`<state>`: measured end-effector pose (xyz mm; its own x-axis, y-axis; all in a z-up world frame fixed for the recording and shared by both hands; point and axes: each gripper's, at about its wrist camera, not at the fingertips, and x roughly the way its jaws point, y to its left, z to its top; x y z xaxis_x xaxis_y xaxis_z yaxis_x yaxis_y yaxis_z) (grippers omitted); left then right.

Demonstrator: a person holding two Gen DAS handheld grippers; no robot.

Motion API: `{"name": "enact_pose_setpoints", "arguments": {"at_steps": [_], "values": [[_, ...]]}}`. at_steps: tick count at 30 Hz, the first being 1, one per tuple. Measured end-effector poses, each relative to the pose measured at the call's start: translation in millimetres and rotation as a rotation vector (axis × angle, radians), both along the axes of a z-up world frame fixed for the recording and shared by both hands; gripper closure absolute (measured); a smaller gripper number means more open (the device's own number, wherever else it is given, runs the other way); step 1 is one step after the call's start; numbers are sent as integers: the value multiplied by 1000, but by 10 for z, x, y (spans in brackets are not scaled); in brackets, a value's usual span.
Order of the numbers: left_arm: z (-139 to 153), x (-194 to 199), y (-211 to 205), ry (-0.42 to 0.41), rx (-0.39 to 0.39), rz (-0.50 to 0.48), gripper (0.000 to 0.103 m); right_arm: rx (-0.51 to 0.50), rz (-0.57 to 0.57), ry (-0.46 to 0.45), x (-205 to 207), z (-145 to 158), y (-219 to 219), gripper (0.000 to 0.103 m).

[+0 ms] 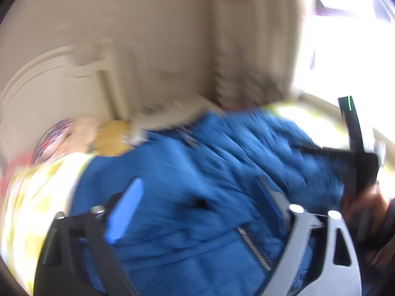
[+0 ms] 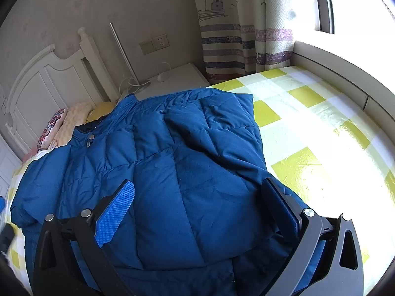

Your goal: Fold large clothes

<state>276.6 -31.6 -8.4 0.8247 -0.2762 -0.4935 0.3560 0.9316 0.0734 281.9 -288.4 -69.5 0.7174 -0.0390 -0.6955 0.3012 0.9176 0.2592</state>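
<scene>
A blue quilted puffer jacket (image 2: pixel 172 162) lies on a bed with a yellow-and-white checked sheet (image 2: pixel 308 123); one sleeve is folded over its body. My right gripper (image 2: pixel 200 204) hovers over the jacket's lower part, jaws wide open and empty. The left wrist view is motion-blurred: the jacket (image 1: pixel 197 177) fills it, and my left gripper (image 1: pixel 200 204) is over it with jaws open and nothing between them. The right gripper's black body (image 1: pixel 355 153) and the hand holding it show at the right edge there.
A white headboard (image 2: pixel 44 83) and pillows (image 2: pixel 71 120) are at the far left. A white nightstand (image 2: pixel 177 79) with a lamp pole and cable stands behind the jacket. A striped curtain (image 2: pixel 234 37) and bright window ledge (image 2: pixel 340 66) lie on the right.
</scene>
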Motion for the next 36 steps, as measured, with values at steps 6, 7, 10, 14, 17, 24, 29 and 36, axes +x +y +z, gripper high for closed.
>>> {"name": "enact_pose_setpoints", "arguments": {"at_steps": [6,7,10,14,17,24,29,36], "values": [[-178,-24,1458,146,-251,410,17,-22,9,6,-32,10,86,5],[-240,-29,1531,174,-249,416,21,-27,11,8,-30,7,94,5],[-428,60,1435,254,-113,407,22,-44,18,17,-11,1,124,5],[-635,348,1267,299,-24,462,23,-73,26,30,13,-6,172,5],[-832,505,1294,329,17,505,21,-94,30,36,24,-9,203,5],[-948,500,1158,305,66,527,13,-252,188,-118,-137,252,749,5],[-965,541,1250,323,37,535,8,-552,574,-218,-319,396,1871,5],[-994,558,1389,347,-19,530,5,-883,814,-104,30,121,2832,6]]}}
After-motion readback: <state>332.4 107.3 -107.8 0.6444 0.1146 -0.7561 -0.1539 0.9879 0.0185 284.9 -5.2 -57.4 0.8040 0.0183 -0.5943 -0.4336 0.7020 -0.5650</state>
